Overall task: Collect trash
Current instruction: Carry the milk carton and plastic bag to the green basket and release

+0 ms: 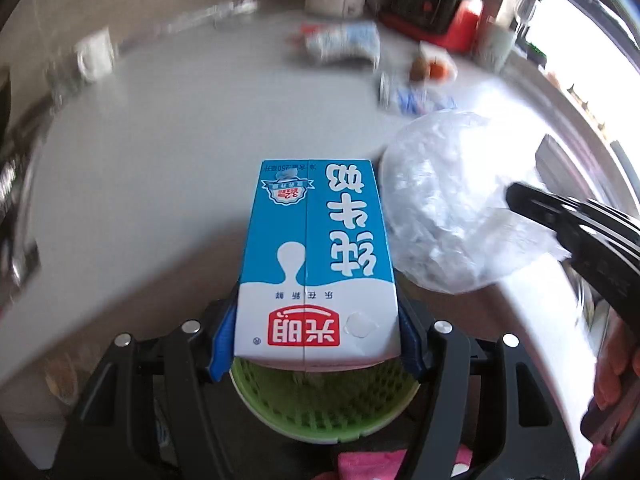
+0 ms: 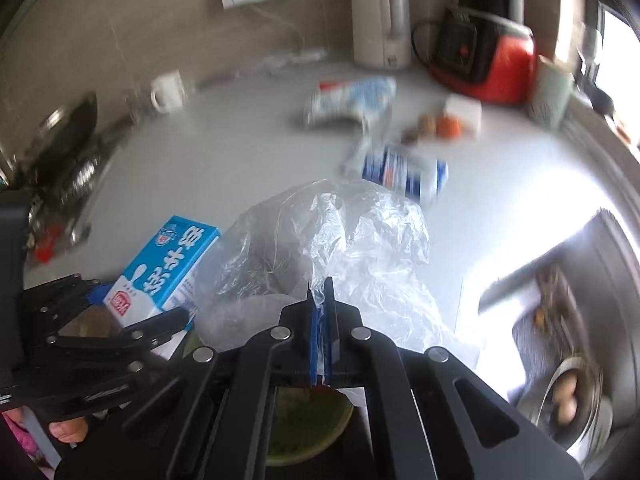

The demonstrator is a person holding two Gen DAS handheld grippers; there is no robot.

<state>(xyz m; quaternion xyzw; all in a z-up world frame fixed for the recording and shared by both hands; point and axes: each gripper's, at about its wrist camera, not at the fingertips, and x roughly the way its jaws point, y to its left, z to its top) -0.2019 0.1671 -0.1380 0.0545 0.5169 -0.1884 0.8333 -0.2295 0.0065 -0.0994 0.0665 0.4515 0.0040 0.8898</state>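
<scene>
My left gripper (image 1: 316,344) is shut on a blue and white milk carton (image 1: 316,264), its blue pads pressed on the carton's two sides. The carton hangs above a green slotted bin (image 1: 324,404). My right gripper (image 2: 320,292) is shut on a crumpled clear plastic bag (image 2: 360,240), pinching a fold of film between its pads. In the left wrist view the bag (image 1: 448,204) floats just right of the carton, with the right gripper (image 1: 516,196) behind it. In the right wrist view the carton (image 2: 168,268) and the left gripper (image 2: 144,316) sit at lower left, over the green bin (image 2: 308,424).
On the grey counter (image 1: 180,140) lie a crumpled blue and white wrapper (image 2: 352,100), a squashed blue can-like pack (image 2: 404,172) and brown and orange scraps (image 2: 440,124). A white kettle (image 2: 380,20), a red appliance (image 2: 488,64) and a white mug (image 2: 168,90) stand at the back. A sink (image 2: 560,320) with dishes is at right.
</scene>
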